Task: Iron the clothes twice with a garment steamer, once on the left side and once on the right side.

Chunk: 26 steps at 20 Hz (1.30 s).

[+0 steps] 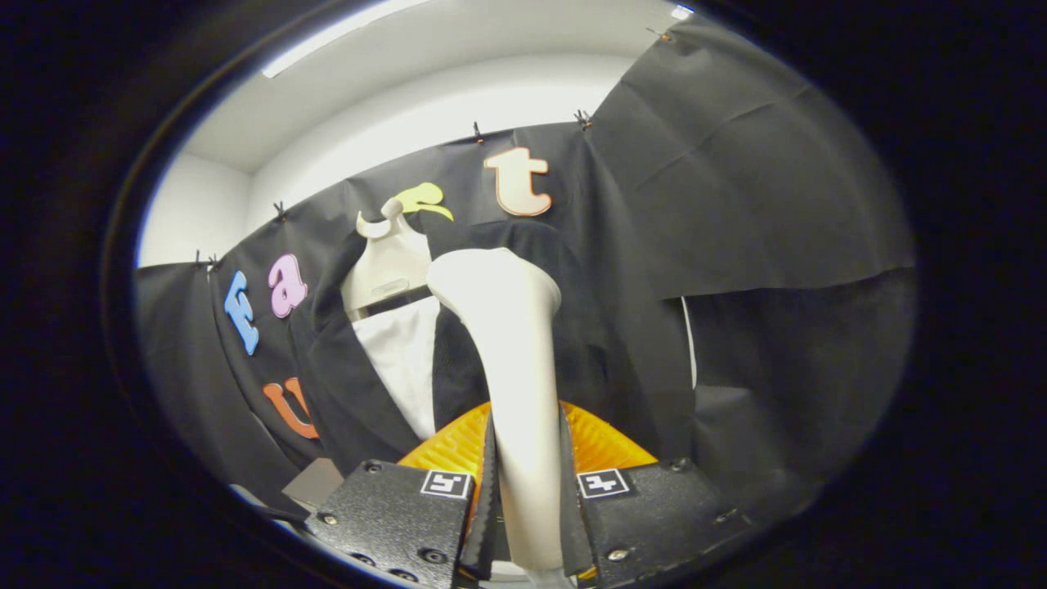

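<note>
The gripper (527, 491) clamps both fingers on the white garment steamer (511, 360), its head raised toward 12 o'clock against the dark jacket (343, 368) hanging on a pale mannequin (388, 262).

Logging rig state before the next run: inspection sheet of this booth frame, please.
Surface: a small grey patch low, left of the fingers; nothing else seen.
Job's things: white plastic garment steamer upright between the fingers, head against the dark jacket over a white shirt on a cream mannequin hanger.
Clutter: nothing seen.
Tool: tool shut on the steamer's handle, both fingers pressing its sides.
Cables: nothing seen.
Surroundings: black cloth wall clipped up, white ceiling with a light strip.
</note>
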### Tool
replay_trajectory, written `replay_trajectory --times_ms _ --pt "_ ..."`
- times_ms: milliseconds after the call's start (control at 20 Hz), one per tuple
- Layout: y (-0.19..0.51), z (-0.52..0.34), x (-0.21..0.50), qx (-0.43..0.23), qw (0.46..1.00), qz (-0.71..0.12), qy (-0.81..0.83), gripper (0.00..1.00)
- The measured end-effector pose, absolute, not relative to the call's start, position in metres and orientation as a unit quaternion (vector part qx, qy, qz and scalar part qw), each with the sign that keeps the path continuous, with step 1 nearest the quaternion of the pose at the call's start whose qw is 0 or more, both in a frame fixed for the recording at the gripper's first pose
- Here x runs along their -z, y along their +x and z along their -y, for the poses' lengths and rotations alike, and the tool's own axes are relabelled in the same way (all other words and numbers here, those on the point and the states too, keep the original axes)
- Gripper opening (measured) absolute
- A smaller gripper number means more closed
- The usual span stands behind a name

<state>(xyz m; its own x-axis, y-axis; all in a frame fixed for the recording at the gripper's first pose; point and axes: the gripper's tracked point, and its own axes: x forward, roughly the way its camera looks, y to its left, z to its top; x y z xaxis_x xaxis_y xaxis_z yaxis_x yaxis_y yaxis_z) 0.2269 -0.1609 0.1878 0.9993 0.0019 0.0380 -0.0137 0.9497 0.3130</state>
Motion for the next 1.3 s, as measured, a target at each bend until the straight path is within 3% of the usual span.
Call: replay_trajectory --times_ms 1300 --pt "0.23 0.156 0.007 0.056 0.986 -0.097 0.128 0.34"
